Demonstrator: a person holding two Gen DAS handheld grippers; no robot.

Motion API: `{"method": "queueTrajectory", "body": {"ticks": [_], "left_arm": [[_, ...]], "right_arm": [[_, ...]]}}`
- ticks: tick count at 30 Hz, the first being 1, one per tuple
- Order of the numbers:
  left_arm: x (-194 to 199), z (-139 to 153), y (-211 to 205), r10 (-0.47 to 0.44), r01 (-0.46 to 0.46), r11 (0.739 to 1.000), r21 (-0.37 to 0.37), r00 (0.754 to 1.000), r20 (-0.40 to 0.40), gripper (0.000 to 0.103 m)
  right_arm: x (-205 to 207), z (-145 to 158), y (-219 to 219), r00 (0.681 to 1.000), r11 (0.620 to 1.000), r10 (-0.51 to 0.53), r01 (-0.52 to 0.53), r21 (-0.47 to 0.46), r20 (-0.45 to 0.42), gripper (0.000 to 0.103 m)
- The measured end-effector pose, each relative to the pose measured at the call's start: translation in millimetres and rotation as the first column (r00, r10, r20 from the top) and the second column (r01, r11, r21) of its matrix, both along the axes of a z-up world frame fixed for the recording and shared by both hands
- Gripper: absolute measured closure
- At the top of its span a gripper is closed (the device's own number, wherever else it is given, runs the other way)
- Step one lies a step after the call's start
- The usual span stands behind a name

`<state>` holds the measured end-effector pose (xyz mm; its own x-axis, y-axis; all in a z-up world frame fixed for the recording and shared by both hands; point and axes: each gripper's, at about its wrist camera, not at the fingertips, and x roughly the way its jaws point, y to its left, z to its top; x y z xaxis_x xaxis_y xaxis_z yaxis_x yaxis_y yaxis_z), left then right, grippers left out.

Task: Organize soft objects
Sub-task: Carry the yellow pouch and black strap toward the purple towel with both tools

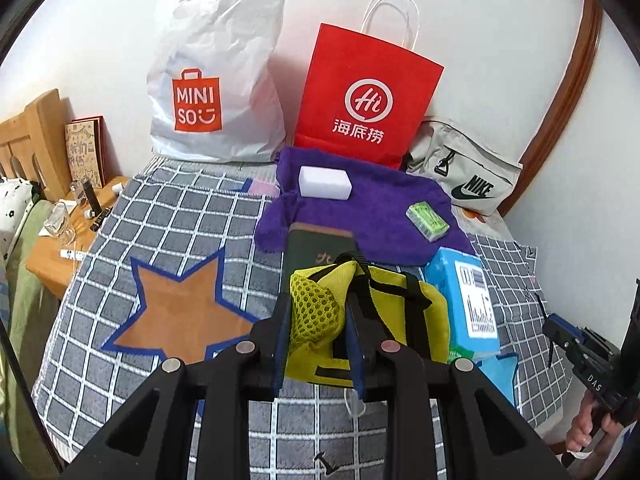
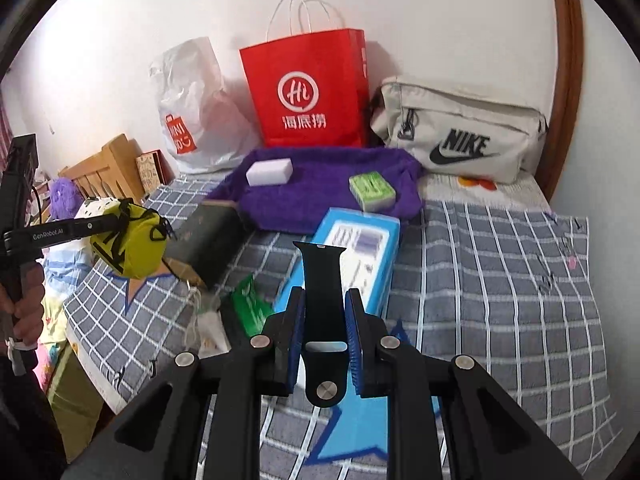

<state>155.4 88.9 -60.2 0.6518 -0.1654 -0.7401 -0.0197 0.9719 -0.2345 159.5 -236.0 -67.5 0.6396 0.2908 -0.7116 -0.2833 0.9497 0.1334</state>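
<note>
Yellow mesh pouch (image 1: 320, 312) clenched in our left gripper (image 1: 316, 320), black watch strap (image 2: 324, 308) pinched in our right gripper (image 2: 325, 320); we judge the smooth strap could slide out if tilted.

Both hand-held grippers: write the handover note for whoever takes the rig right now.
Left hand-held gripper: shut on the yellow mesh pouch, lifted off the bed.
Right hand-held gripper: shut on the black watch strap, held above the blue box.
On the purple towel: white sponge, green sponge.
Red paper bag, Miniso bag and Nike bag stand by the wall.
Done: nothing visibly stowed.
Left: place both held items, then the sponges and towel.
</note>
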Motion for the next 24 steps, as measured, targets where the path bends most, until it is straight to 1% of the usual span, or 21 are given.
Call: {"method": "queueTrajectory", "body": {"ticks": [6,10,20,24], "left_arm": [[26,4,-1,0.006,-0.006,1.000,-0.006,1.000,-0.011,0.079],[45,5,-2,0.006,-0.006,1.000,-0.008,1.000,-0.017,0.079],[97,3,-4,-0.004,0.003,0.999,-0.035,0.999,-0.034,0.079],[119,1,-6,-0.004,0.003,1.000,-0.024,0.999,-0.042,0.079]], "right_arm": [[35,13,8,0.999,1.000,0.025,-0.025,-0.003,0.020,0.083],[58,16,15,0.999,0.999,0.037,-0.037,-0.004,0.025,0.083],[120,16,24,0.999,0.999,0.043,-0.043,0.008,0.021,0.083],[141,13,28,0.999,0.999,0.046,-0.046,0.002,0.025,0.083]]}}
